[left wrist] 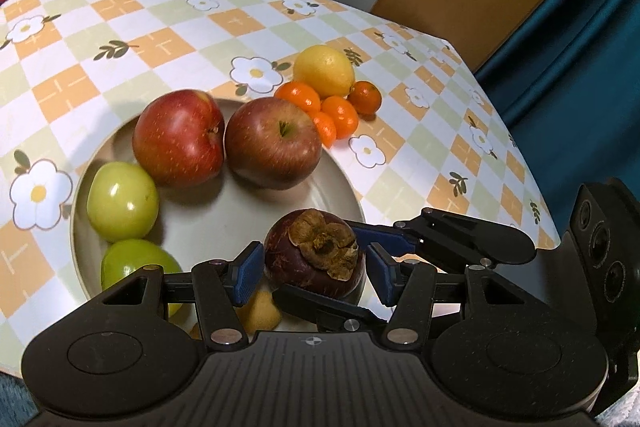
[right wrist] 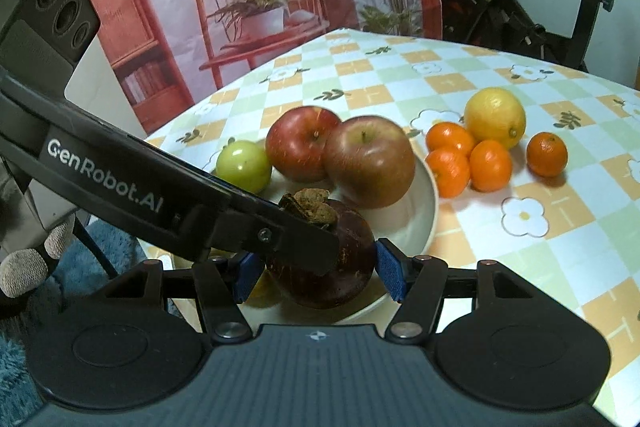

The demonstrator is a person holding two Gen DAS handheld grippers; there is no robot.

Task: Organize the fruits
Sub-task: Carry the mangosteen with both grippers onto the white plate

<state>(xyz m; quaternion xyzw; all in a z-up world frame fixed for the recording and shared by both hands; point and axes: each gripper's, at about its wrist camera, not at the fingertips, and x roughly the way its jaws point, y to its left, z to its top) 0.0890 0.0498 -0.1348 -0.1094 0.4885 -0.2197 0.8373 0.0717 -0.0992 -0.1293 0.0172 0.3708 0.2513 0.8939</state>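
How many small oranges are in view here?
4, all on the tablecloth beside the plate, by the lemon: three clustered, one apart. None looks hidden.

Soft indoor light from above gives glare spots on the green fruit (left wrist: 122,201) and apples (left wrist: 178,137); short, soft shadows fall on the plate (left wrist: 352,183). Fisheye distortion bends the table edge (left wrist: 516,131); far corners are dim.

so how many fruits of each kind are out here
red apples: 2
green fruits: 2
mangosteen: 1
lemon: 1
small oranges: 4
total: 10, not counting a yellowish piece half hidden behind the left gripper
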